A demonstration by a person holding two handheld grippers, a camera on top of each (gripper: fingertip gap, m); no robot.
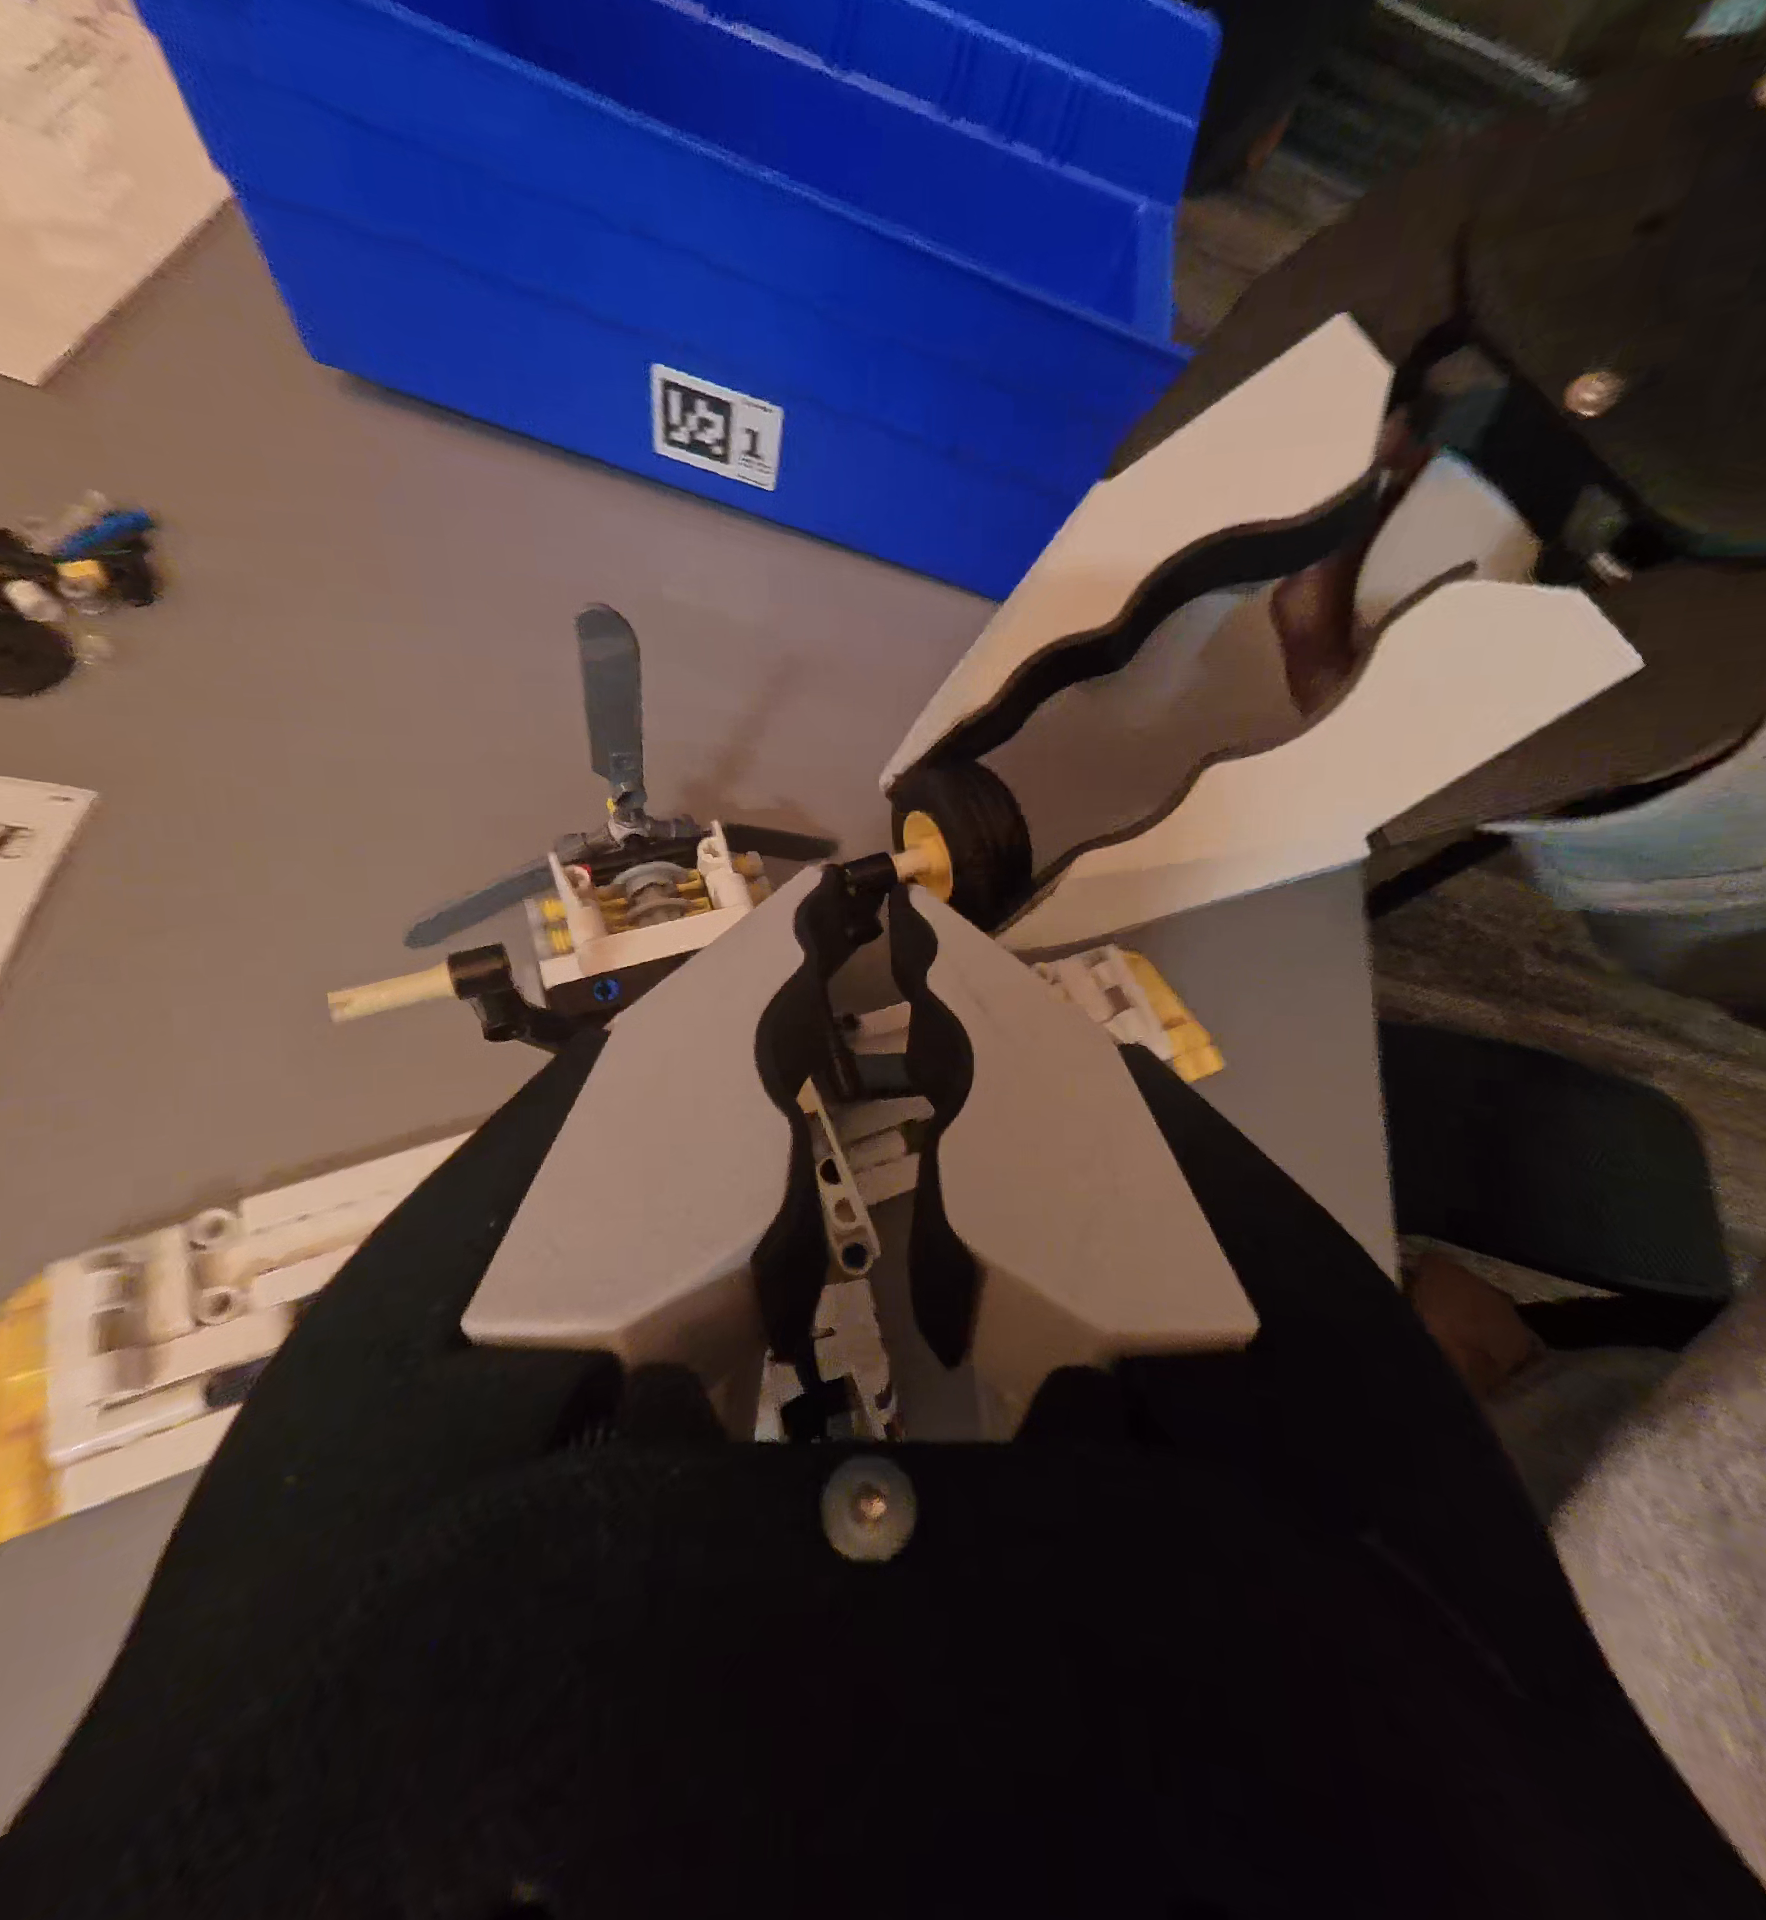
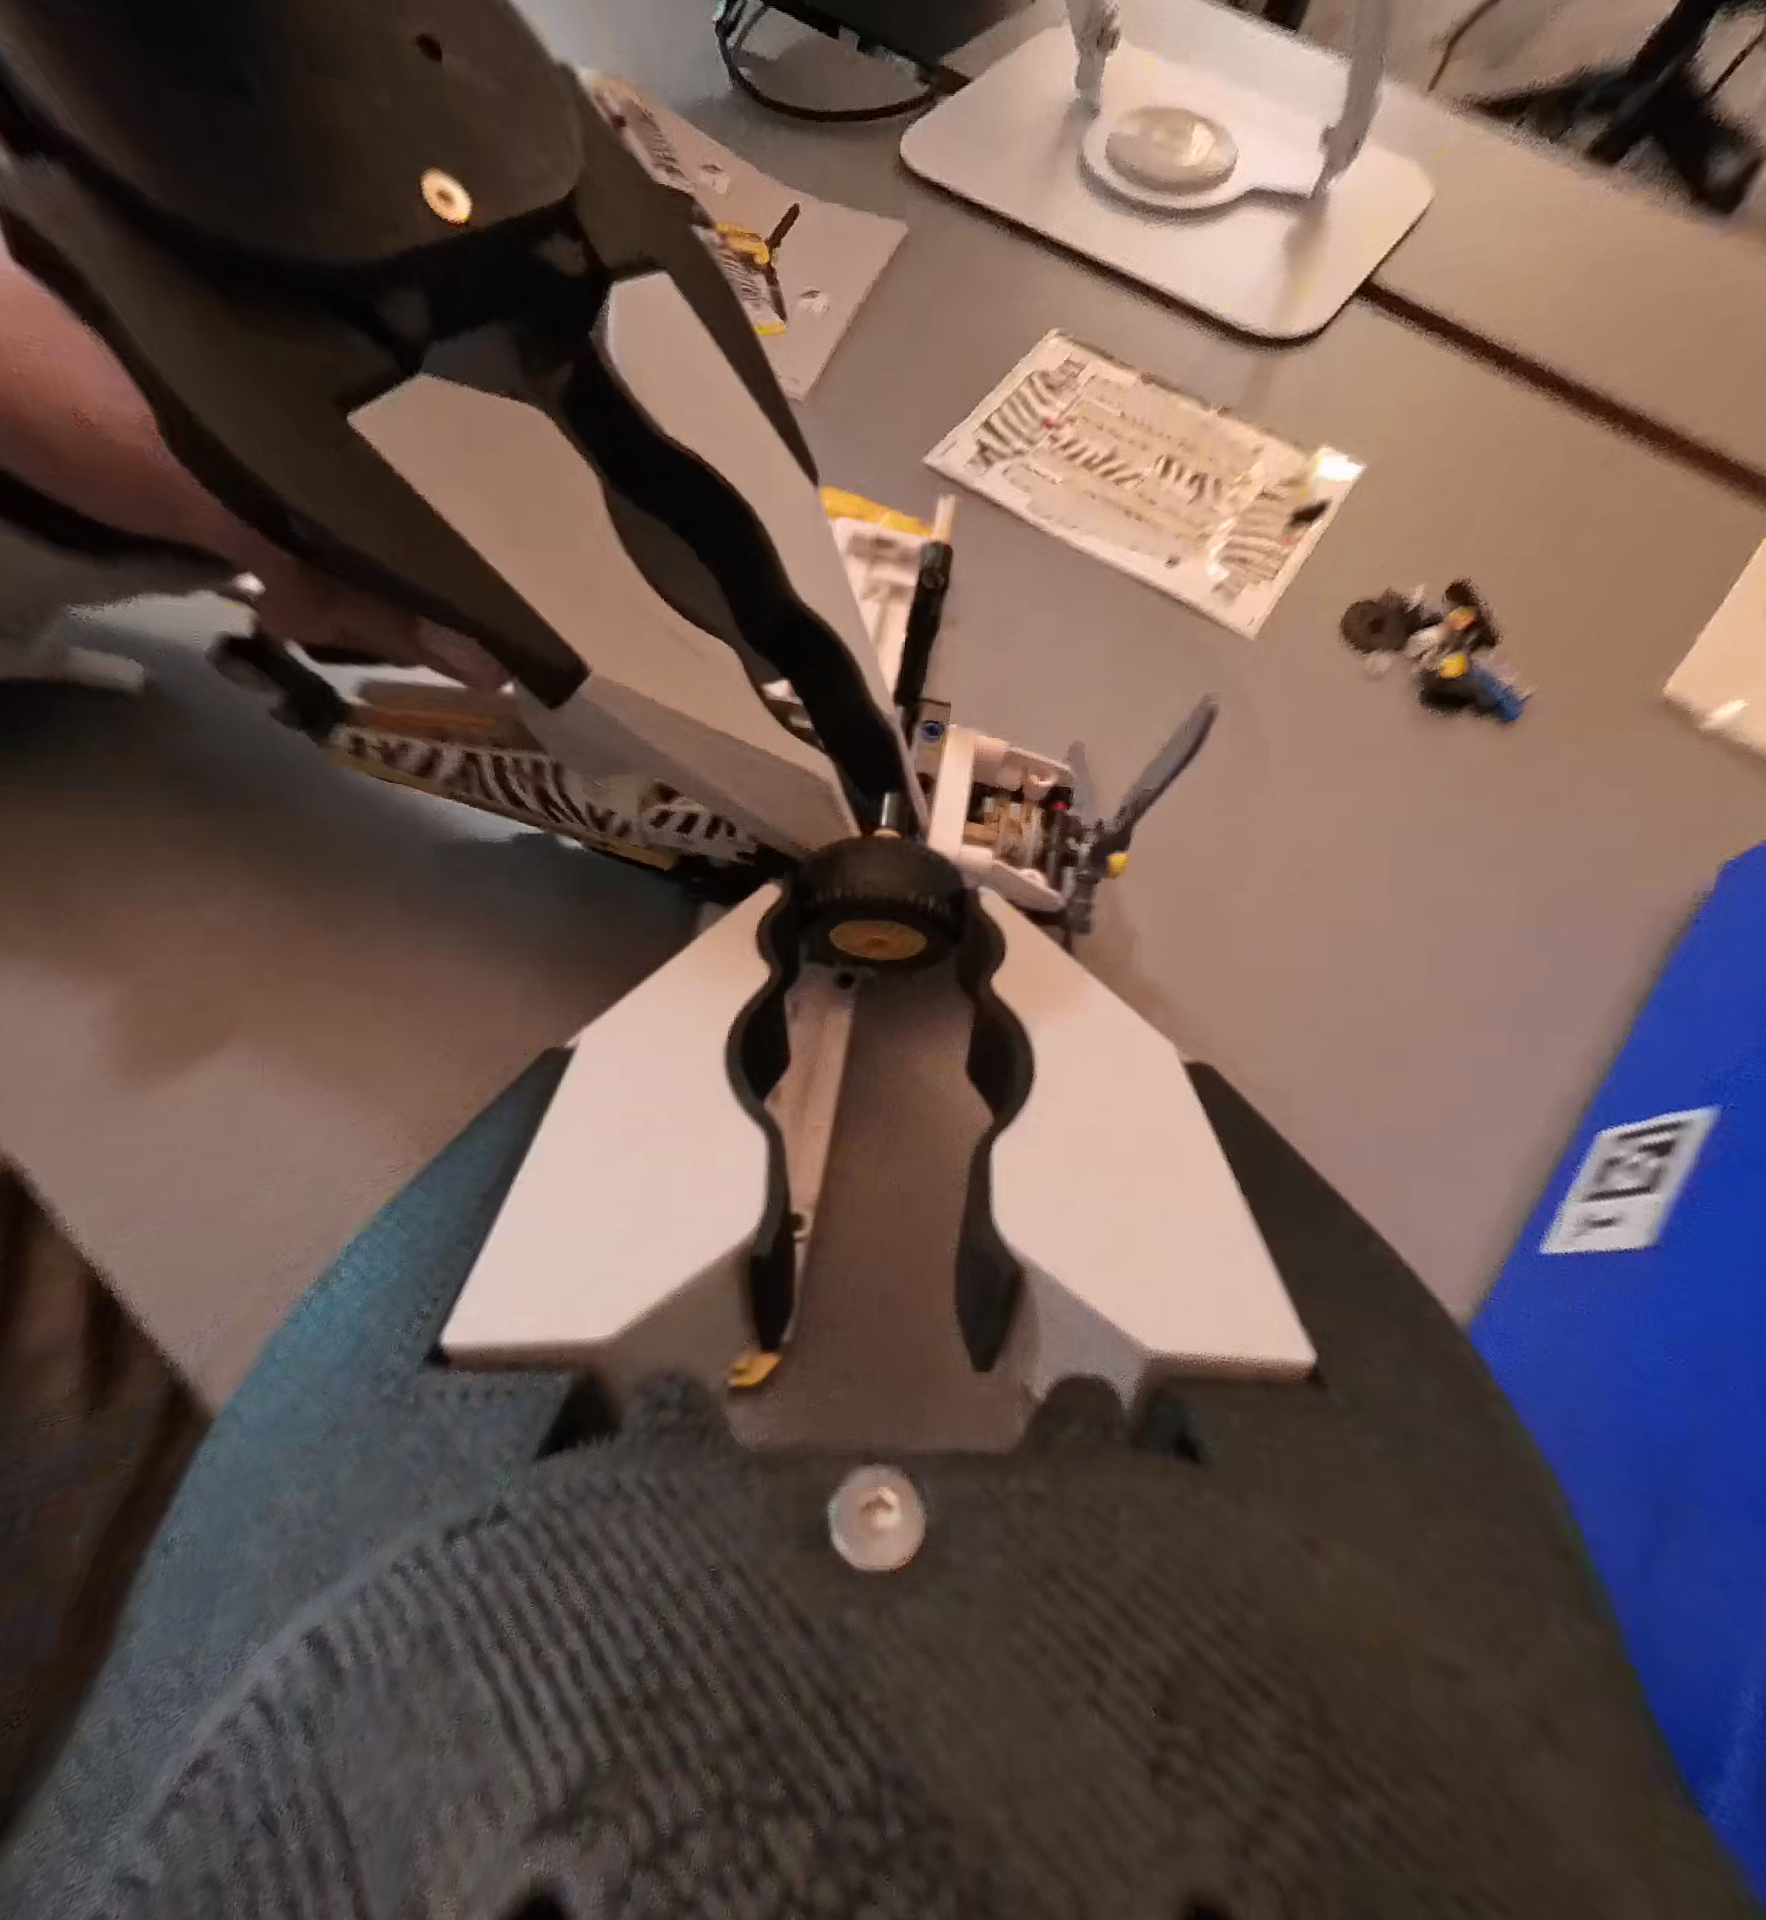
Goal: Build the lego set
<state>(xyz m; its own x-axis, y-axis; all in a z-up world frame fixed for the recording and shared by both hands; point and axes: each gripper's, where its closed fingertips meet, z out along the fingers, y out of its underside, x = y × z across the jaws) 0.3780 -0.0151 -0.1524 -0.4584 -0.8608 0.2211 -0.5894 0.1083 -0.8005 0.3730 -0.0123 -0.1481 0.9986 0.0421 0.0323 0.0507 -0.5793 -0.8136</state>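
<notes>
Now wheel (image 2: 879, 909) at axle (image 1: 923, 864)

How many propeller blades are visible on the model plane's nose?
3: in the left wrist view one propeller blade points up, one right, one lower-left. The right wrist view shows fewer; the fuselage hides some.

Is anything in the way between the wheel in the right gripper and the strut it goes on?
Nothing visible. The wheel, held by the right gripper, already sits on the tan axle of the black strut clamped in the left gripper.
</notes>
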